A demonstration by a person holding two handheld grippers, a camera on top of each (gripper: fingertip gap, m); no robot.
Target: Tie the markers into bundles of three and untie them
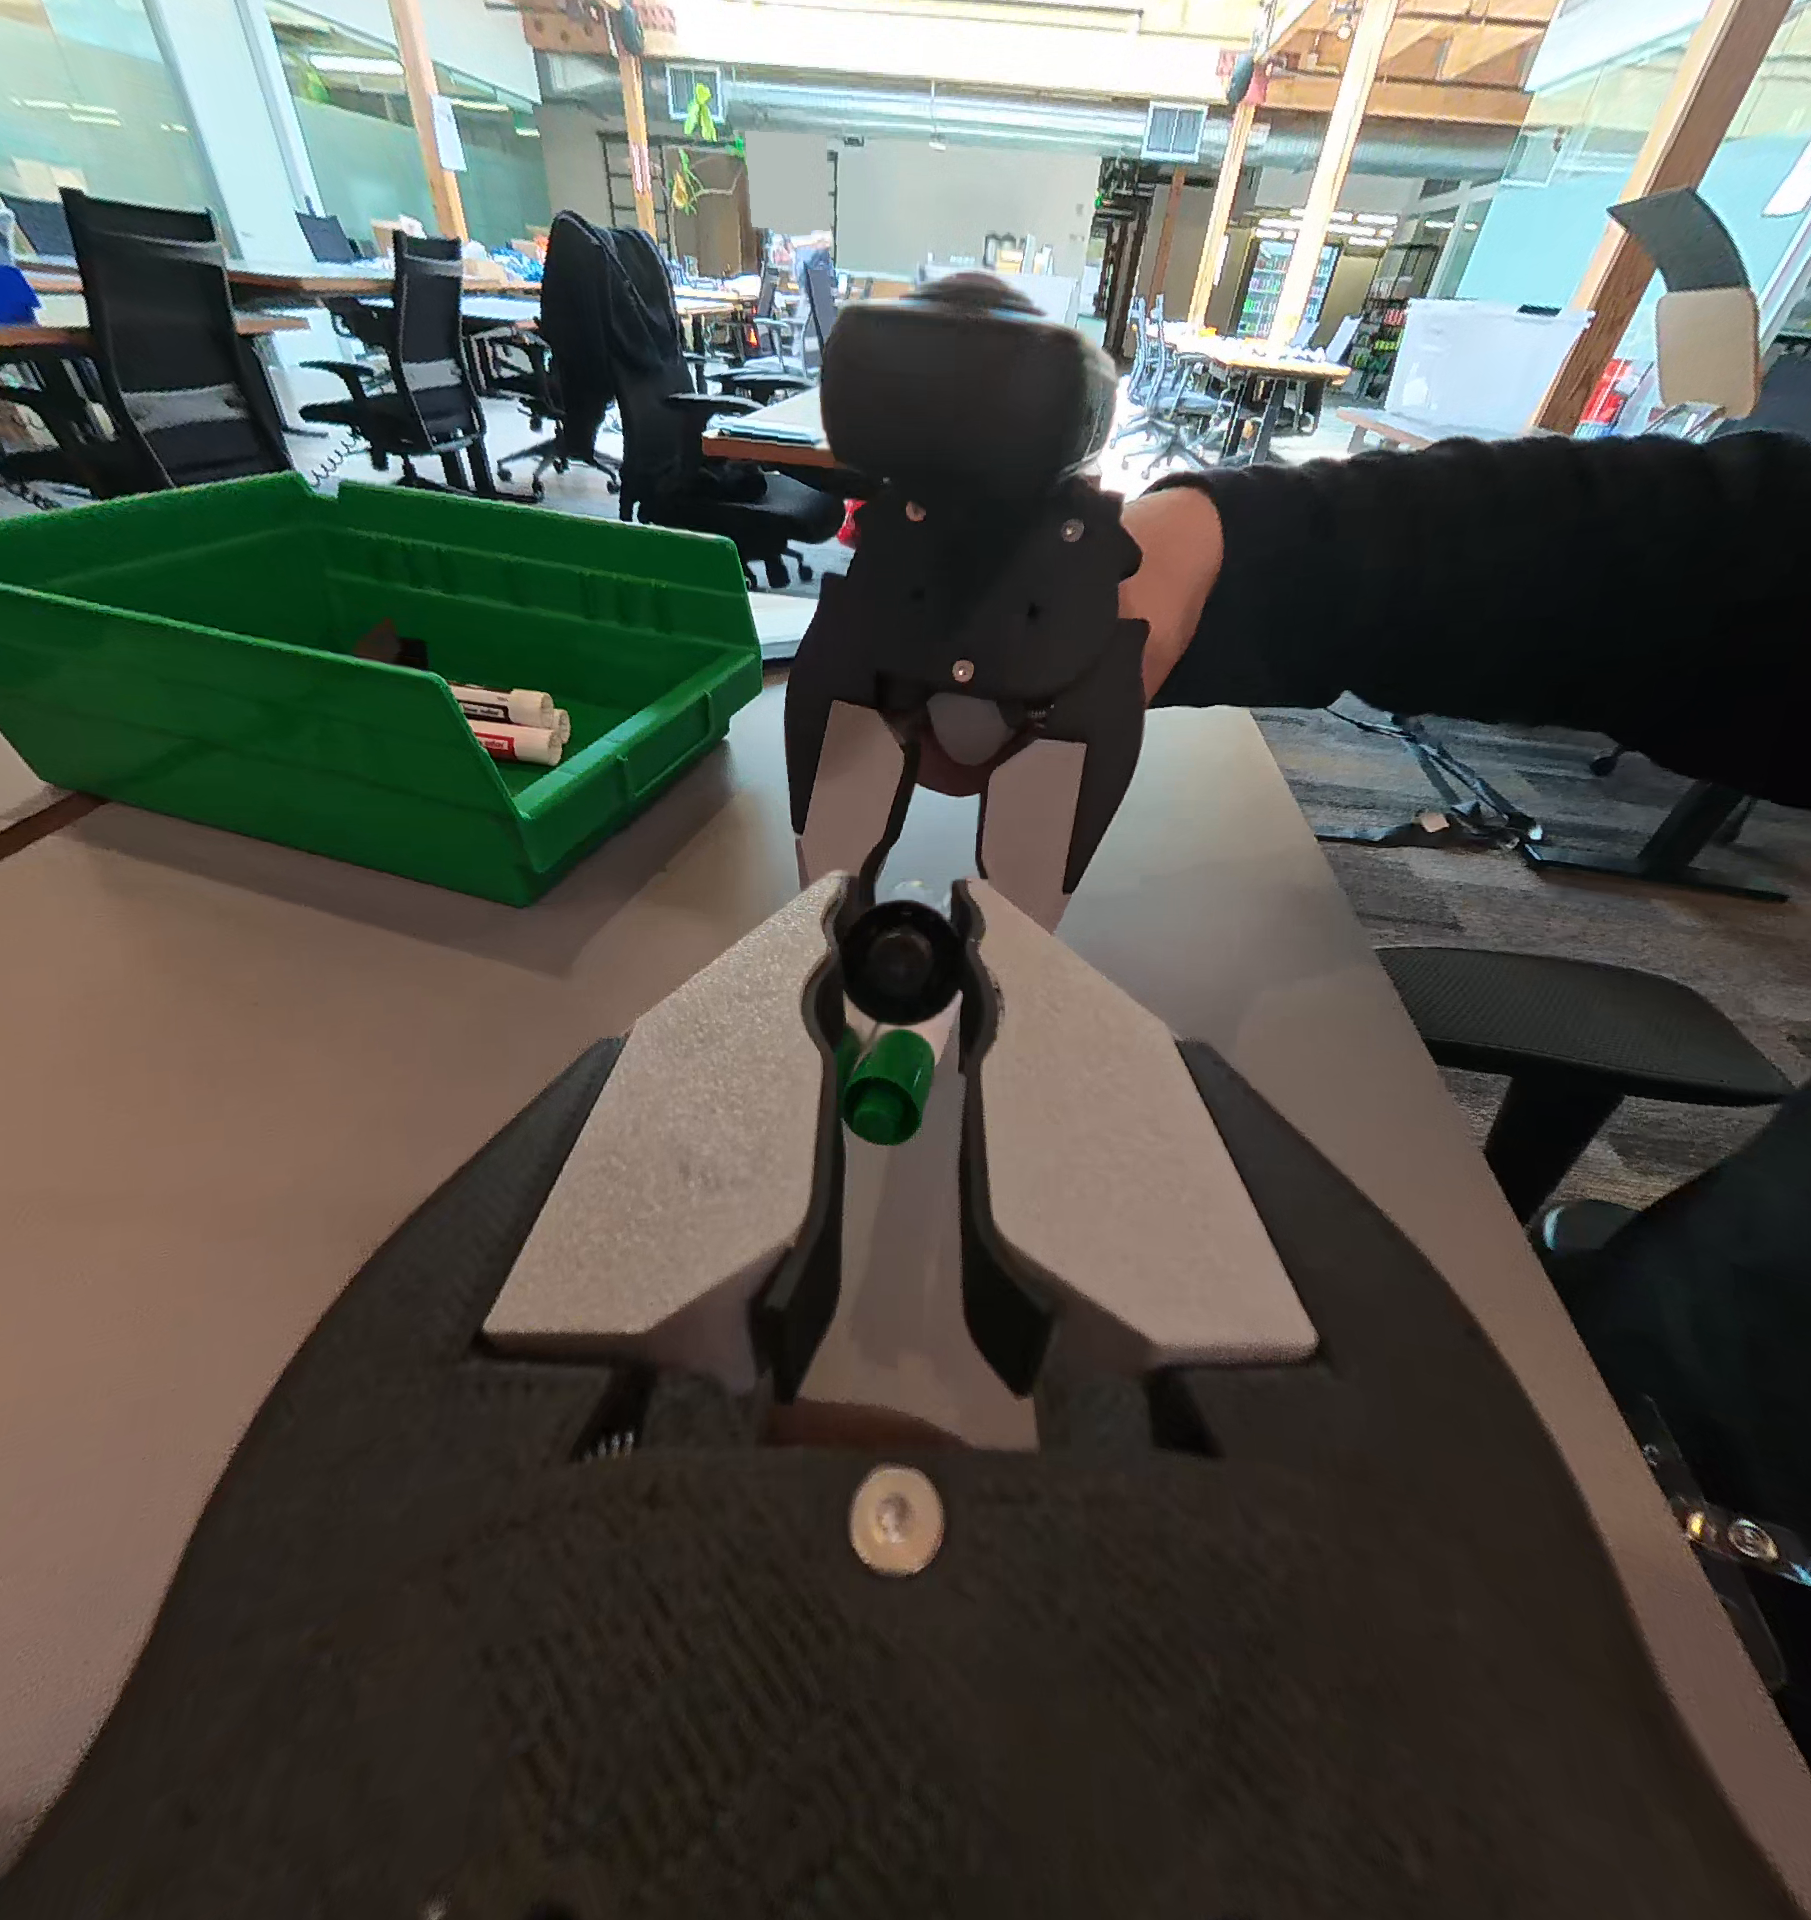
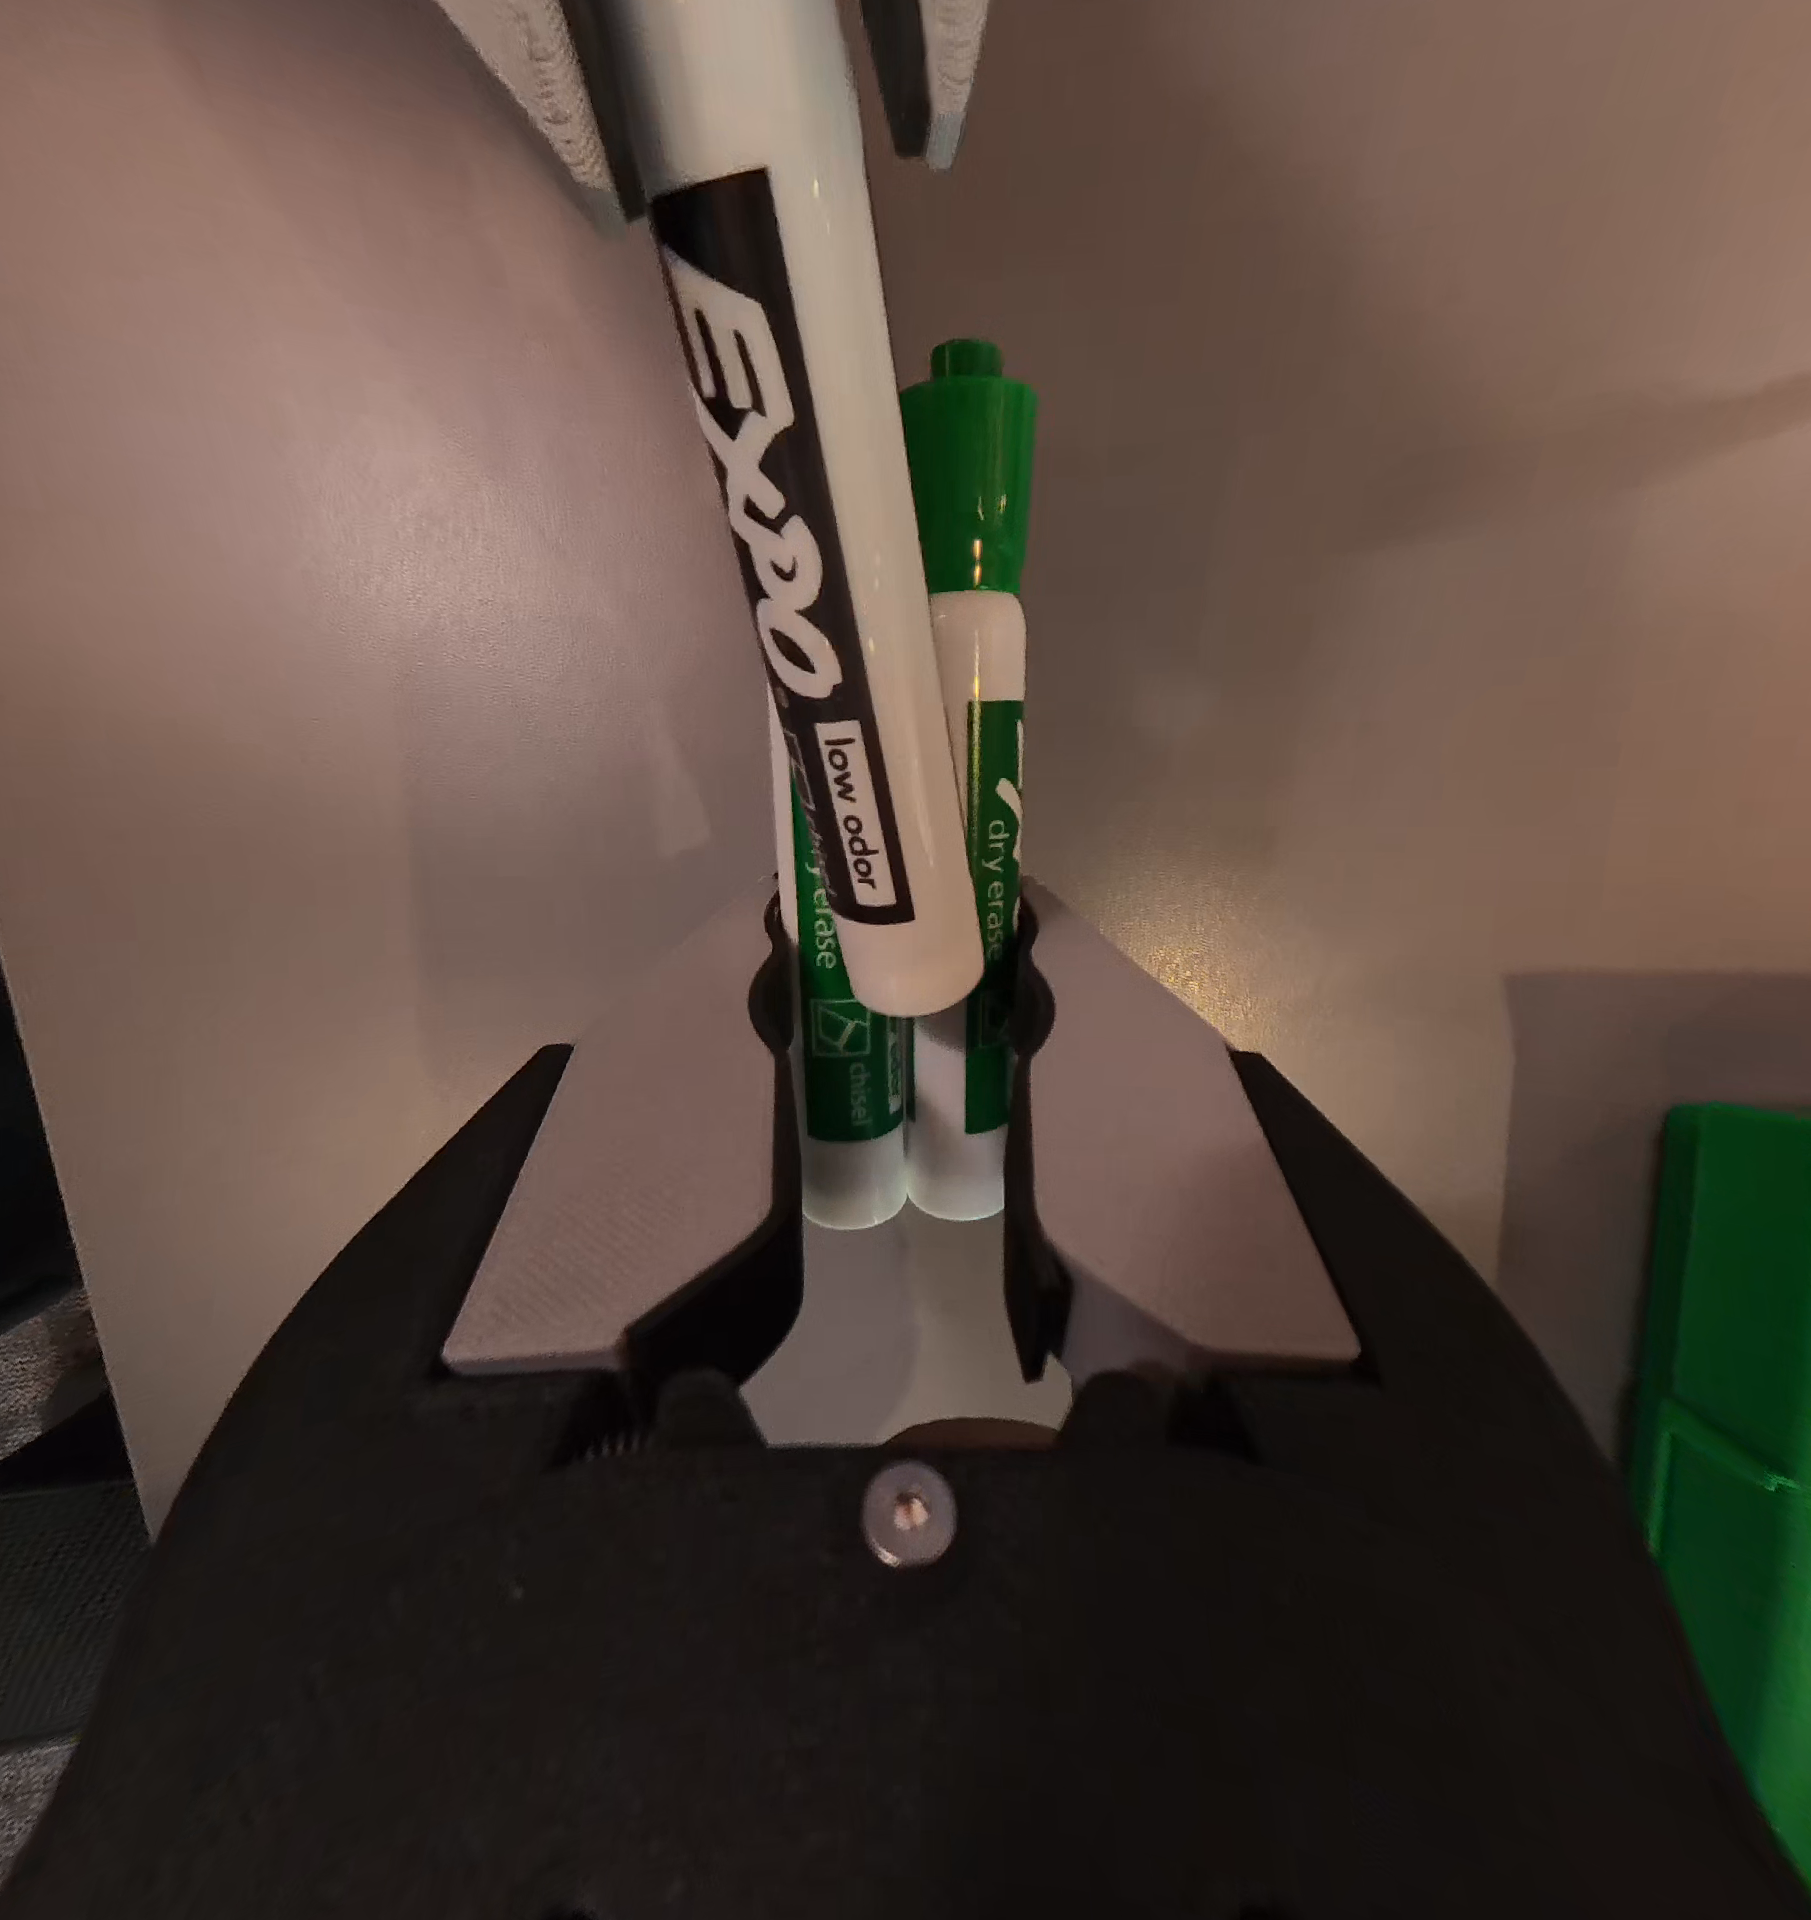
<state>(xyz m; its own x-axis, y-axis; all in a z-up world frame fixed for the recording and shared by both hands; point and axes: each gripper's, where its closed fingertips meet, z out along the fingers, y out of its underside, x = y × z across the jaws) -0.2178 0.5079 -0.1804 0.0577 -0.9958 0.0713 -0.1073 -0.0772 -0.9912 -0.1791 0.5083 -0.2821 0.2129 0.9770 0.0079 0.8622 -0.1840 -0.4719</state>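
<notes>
My left gripper (image 1: 899, 914) is shut on a white marker with a black cap (image 1: 896, 961), seen end-on. In the right wrist view this black marker (image 2: 807, 582) slants down from the left gripper (image 2: 755, 104) and rests on two green markers (image 2: 974, 499). My right gripper (image 2: 903, 935) is shut on those two green markers, which lie side by side between its pads. One green cap (image 1: 885, 1096) shows below the black marker in the left wrist view. The right gripper (image 1: 937, 862) faces the left one, held by a hand in a black sleeve. No tie is visible.
A green bin (image 1: 257, 748) stands on the grey table (image 1: 257, 1091) at the left, with several white markers (image 1: 511, 717) in it; its corner shows in the right wrist view (image 2: 1763, 1455). A black office chair (image 1: 1566, 1029) is beside the table's right edge. Left tips to right tips: about 11 cm.
</notes>
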